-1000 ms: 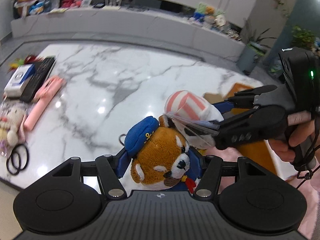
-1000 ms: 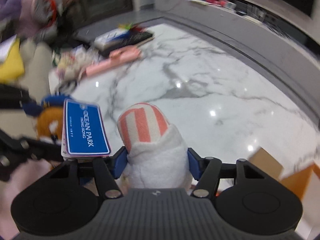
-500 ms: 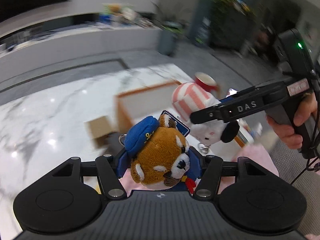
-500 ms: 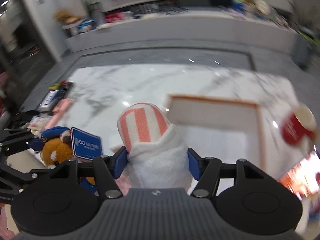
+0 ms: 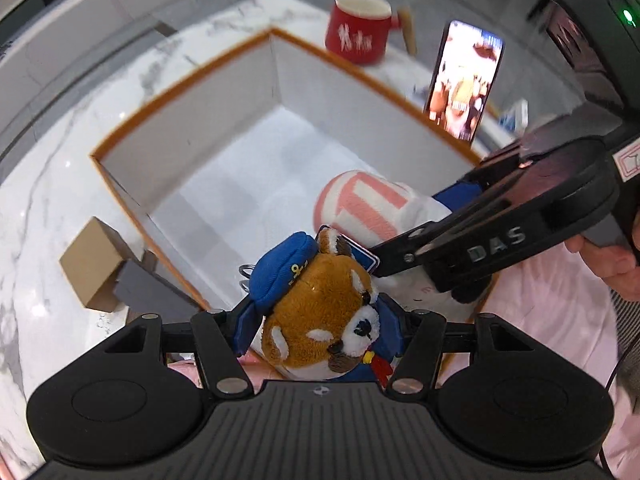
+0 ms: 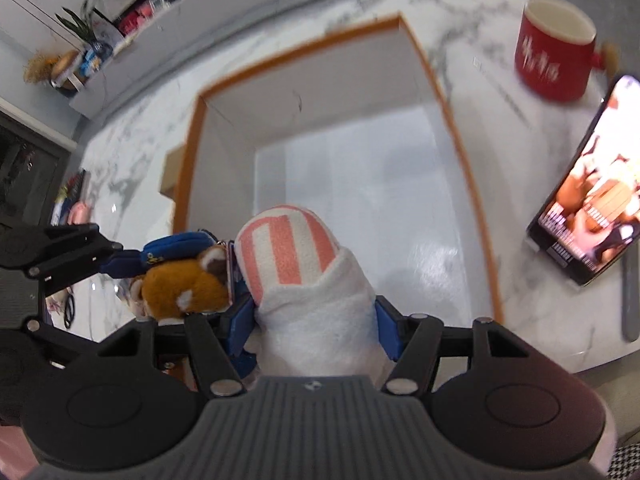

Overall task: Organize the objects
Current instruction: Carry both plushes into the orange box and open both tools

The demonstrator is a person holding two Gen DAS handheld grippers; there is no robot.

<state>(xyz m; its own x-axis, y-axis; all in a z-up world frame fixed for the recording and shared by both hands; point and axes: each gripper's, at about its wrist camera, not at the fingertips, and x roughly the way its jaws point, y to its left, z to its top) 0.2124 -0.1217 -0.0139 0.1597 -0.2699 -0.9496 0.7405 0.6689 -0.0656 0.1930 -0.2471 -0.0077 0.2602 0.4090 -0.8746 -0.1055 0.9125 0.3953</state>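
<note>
Fox plush (image 5: 320, 312) between left gripper (image 5: 318, 326) pads.

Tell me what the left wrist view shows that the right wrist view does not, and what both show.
Only the left wrist view shows the person's hand on the right gripper's handle and a grey block beside the cardboard box. Only the right wrist view shows the plant on the far shelf. Both show the orange-rimmed box, red mug, phone, red panda plush and striped plush.
</note>
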